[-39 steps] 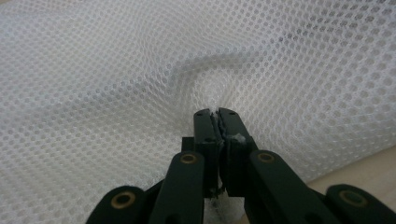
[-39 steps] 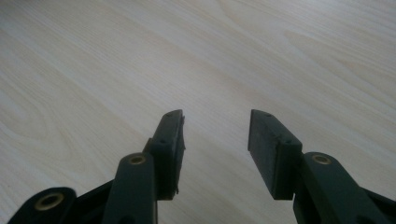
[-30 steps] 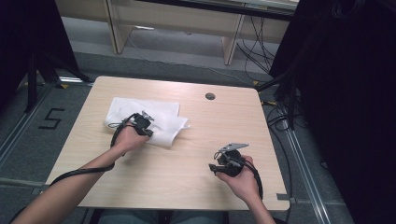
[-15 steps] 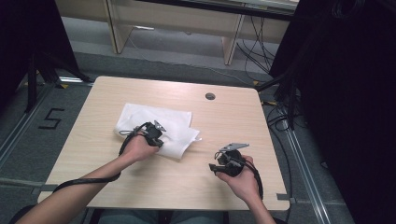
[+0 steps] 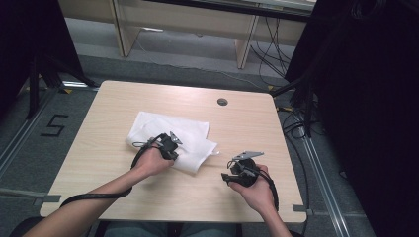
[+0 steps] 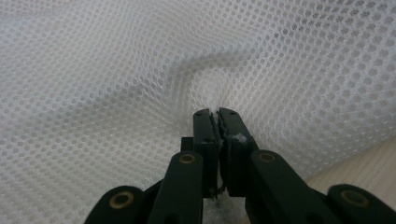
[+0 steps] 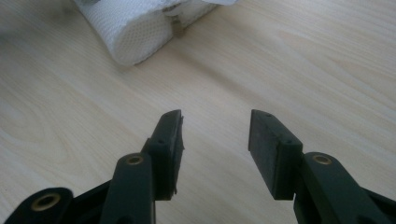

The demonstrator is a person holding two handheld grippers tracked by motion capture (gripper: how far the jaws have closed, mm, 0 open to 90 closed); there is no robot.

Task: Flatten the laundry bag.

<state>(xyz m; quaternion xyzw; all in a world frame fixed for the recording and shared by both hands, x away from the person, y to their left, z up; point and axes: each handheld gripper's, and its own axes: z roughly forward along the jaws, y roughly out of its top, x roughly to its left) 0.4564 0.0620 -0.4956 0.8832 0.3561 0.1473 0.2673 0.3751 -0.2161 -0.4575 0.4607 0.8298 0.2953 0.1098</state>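
Observation:
A white mesh cloth (image 5: 168, 133) lies folded near the middle of the wooden table (image 5: 108, 108). My left gripper (image 5: 170, 143) rests on the cloth's near edge, and its jaws are shut on a pinch of the mesh (image 6: 140, 70), which puckers above the fingertips (image 6: 205, 122). My right gripper (image 5: 231, 174) hovers low over bare wood to the right of the cloth, open, with nothing between its fingers (image 7: 170, 135). In the right gripper view a rolled fold of the cloth (image 7: 135, 28) lies ahead at the upper left.
A round grommet hole (image 5: 222, 101) sits in the table near its far edge. Cables (image 5: 276, 54) and desk legs stand on the floor beyond. A dark curtain (image 5: 365, 98) hangs at the right. Bare wood stretches along the near edge.
My left gripper has dragged the cloth rightward and a little nearer across the table, and the cloth has bunched into a tighter fold. The right gripper has stayed still.

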